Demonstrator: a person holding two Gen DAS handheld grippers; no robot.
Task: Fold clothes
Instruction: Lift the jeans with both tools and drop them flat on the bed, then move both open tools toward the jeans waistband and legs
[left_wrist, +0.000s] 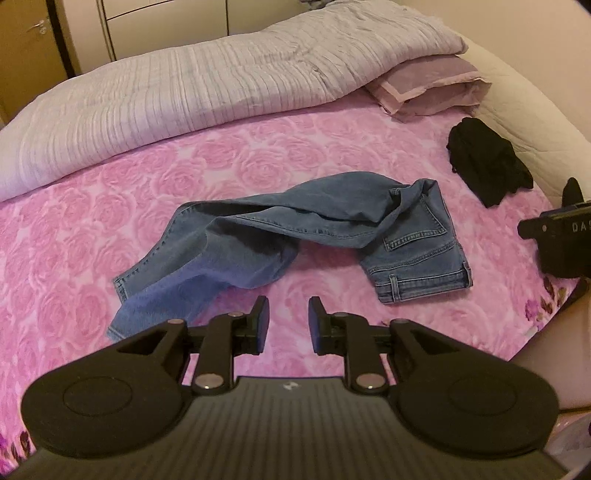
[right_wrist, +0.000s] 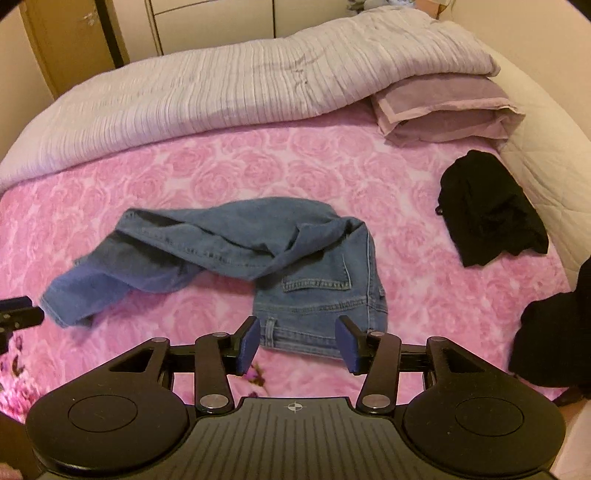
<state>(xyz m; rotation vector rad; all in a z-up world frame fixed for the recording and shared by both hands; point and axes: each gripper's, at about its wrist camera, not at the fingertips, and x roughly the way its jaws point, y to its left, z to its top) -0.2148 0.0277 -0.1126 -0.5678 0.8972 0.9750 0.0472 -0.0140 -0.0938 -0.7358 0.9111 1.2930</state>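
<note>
A pair of blue jeans (left_wrist: 314, 229) (right_wrist: 240, 243) lies crumpled on the pink rose bedspread (left_wrist: 258, 155) (right_wrist: 258, 166), legs trailing left and the waistband nearest me at the right. My left gripper (left_wrist: 288, 321) hovers open over bare bedspread just in front of the leg end, with nothing between its blue pads. My right gripper (right_wrist: 299, 343) stands wider open above the waistband, which shows between the fingers without the pads pressing on it. Each gripper's black body also shows at the edge of the other's view: the right gripper (left_wrist: 554, 236), the left gripper (right_wrist: 18, 314).
A folded black garment (left_wrist: 487, 162) (right_wrist: 487, 218) lies at the right near the cream padded headboard (left_wrist: 524, 110). A grey striped quilt (left_wrist: 184, 88) and a mauve pillow (left_wrist: 436, 88) fill the far side. A dark shape (right_wrist: 554, 332) sits at the bed's right edge.
</note>
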